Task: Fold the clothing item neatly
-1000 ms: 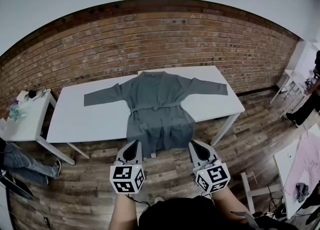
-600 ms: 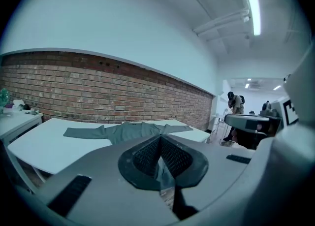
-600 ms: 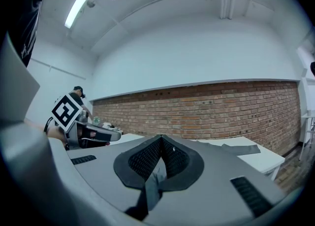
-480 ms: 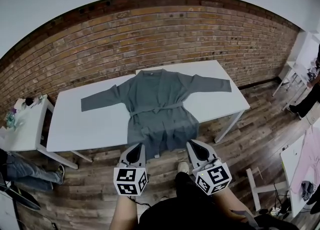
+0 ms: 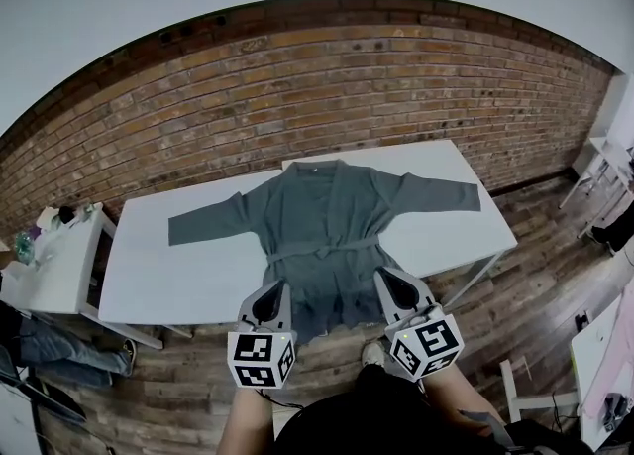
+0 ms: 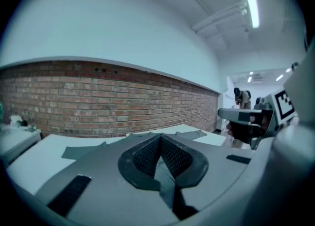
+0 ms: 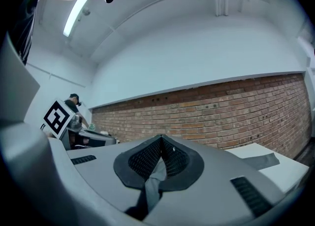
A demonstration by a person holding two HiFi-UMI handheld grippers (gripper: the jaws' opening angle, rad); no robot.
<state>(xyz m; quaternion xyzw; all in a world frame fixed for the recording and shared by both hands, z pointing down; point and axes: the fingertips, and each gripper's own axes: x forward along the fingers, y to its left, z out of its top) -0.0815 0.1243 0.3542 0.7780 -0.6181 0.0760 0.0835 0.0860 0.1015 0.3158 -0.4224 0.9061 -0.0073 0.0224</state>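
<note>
The grey robe (image 5: 322, 215) was laid face up and spread flat on the white table (image 5: 158, 275), collar towards the brick wall (image 5: 327, 96). Both sleeves were stretched outwards and the belt (image 5: 327, 247) was tied across the waist, an arrangement judged to give clean lines for folding. Only its hem (image 5: 332, 322) was let over the near table edge, where it could be reached without leaning across. The left gripper (image 5: 264, 296) and the right gripper (image 5: 394, 284) were held side by side at the two lower corners of that hem. Each was seen with its jaws pressed together on a narrow strip of grey cloth (image 6: 165, 178), which, as far as the close and distorted gripper views allowed, was taken to be the robe's own edge. The corners were presumably pinched at matching points so that the lower part could be carried up evenly. No fold had yet been made.
</note>
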